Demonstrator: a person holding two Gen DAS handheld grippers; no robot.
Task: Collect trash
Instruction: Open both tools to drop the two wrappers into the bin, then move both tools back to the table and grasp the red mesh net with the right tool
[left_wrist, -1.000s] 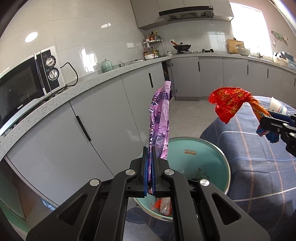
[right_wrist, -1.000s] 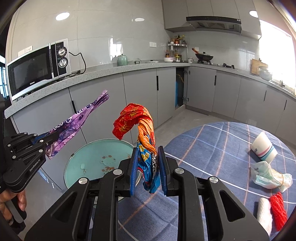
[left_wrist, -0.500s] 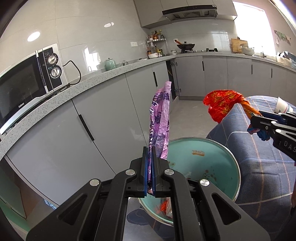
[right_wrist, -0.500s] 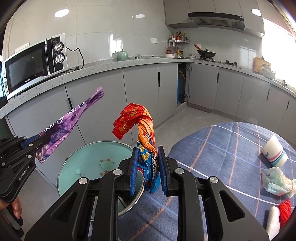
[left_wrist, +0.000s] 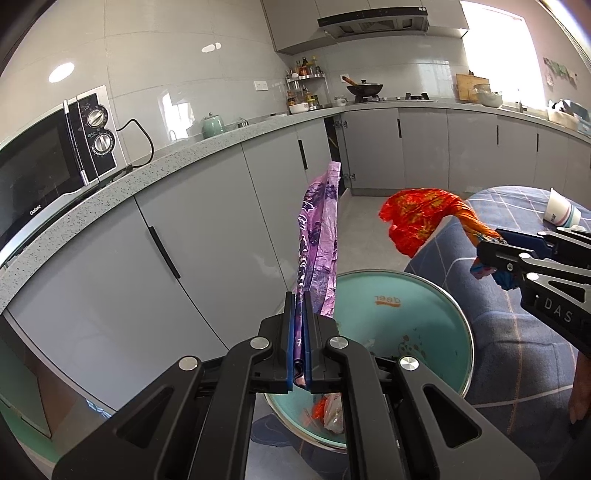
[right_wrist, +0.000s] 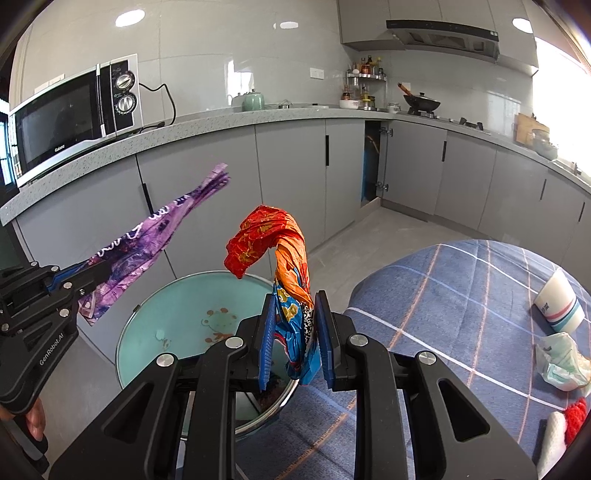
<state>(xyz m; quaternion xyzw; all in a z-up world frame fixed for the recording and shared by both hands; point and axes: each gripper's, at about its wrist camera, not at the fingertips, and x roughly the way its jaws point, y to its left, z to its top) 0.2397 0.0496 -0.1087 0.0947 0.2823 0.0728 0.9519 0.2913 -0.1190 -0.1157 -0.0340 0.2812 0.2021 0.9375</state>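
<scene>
Two wrappers held over the bin, not yet dropped

The left gripper (left_wrist: 300, 314) clamps a purple wrapper (left_wrist: 320, 240); the right gripper (right_wrist: 295, 332) grasps an orange wrapper (right_wrist: 284, 258) above the teal bin (right_wrist: 147, 321). A cup (right_wrist: 559, 302) and tissue (right_wrist: 559, 360) remain on the table (right_wrist: 461, 295).

Left gripper (left_wrist: 299, 306) of matte black angular arms with triangular cut-outs, round silver screw heads, blue ribbed pads (left_wrist: 290, 332), white "GenRobot.AI" lettering on its side, right gripper (right_wrist: 294, 314) of matching build, white "DAS" lettering visible
</scene>
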